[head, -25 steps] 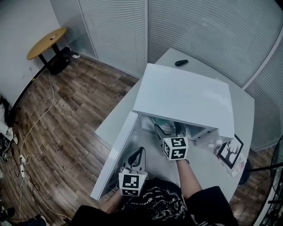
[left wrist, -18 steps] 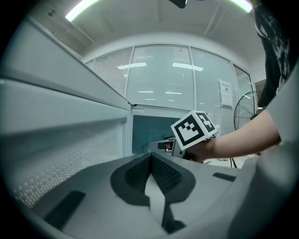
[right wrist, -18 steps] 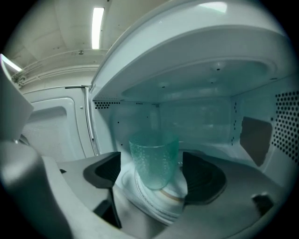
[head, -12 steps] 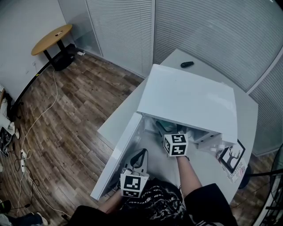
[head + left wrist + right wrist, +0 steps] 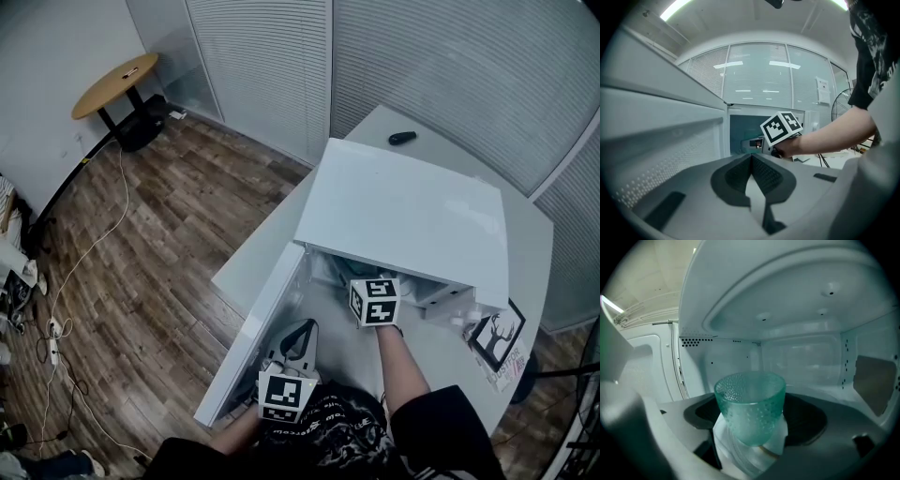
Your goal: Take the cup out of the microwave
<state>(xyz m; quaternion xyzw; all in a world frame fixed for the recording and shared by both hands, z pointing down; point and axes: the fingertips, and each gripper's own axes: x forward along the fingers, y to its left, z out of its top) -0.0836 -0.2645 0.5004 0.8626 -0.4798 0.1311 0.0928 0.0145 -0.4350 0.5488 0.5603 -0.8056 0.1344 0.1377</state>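
Gripping green dimpled glass cup (image 5: 750,404) w/ R tongs (image 5: 751,437), inside white microwave (image 5: 403,216) cavity. Holding L tongs (image 5: 751,157) clenched, empty, beside open door (image 5: 255,330).

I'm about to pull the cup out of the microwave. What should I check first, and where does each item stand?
1. Access: microwave door swung wide, ok.
2. Position: cup upright between the jaws of the right claw, ok.
3. Grip: jaws closed on the cup's lower part, ok; firmness cannot tell.
4. Clearance: left claw shut, empty, outside beside the door, ok.
5. Contents of the cup: cannot tell.
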